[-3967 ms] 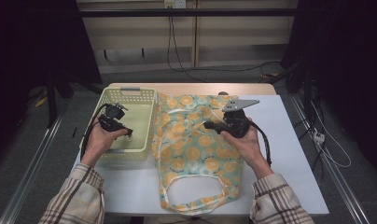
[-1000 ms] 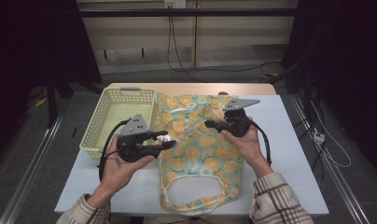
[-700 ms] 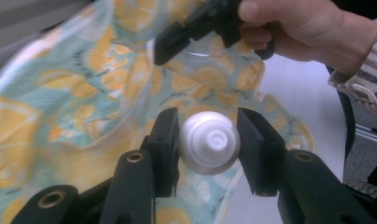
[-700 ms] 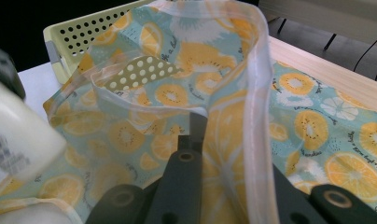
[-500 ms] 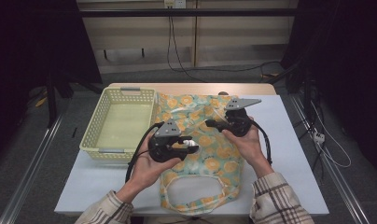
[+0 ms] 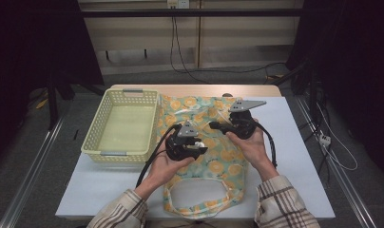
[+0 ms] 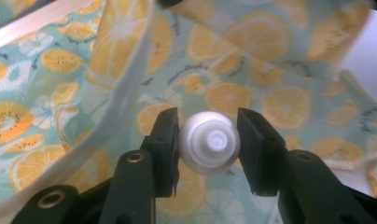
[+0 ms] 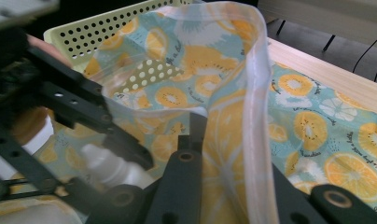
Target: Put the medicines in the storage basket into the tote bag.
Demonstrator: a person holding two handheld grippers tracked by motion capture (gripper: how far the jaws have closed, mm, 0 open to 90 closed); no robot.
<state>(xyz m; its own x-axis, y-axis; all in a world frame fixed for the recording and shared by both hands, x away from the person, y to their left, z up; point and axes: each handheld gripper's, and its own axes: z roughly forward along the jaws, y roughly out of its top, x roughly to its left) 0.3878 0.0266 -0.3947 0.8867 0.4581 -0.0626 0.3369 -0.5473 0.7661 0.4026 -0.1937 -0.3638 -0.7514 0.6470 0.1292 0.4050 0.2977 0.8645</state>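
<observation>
White bottle: a small white bottle [image 7: 210,142] sat between the two black jaws of the left gripper [image 6: 199,145], cap end facing the camera, and the jaws pressed on both its sides.
Left gripper place: it was over the middle of the bag [image 6: 228,156], held in the person's left hand [image 6: 168,164].
Right gripper: the right gripper [image 6: 214,126] was pinched tight on the bag's pale edge [image 8: 252,116] and held that edge up, so the bag's mouth stood open.
Bag: thin cloth, blue-green with orange fruit slices, lying flat on the white table [image 6: 299,156], its handle loop [image 6: 199,204] near the person.
Basket: a pale yellow basket [image 6: 109,152] stood just left of the bag.
</observation>
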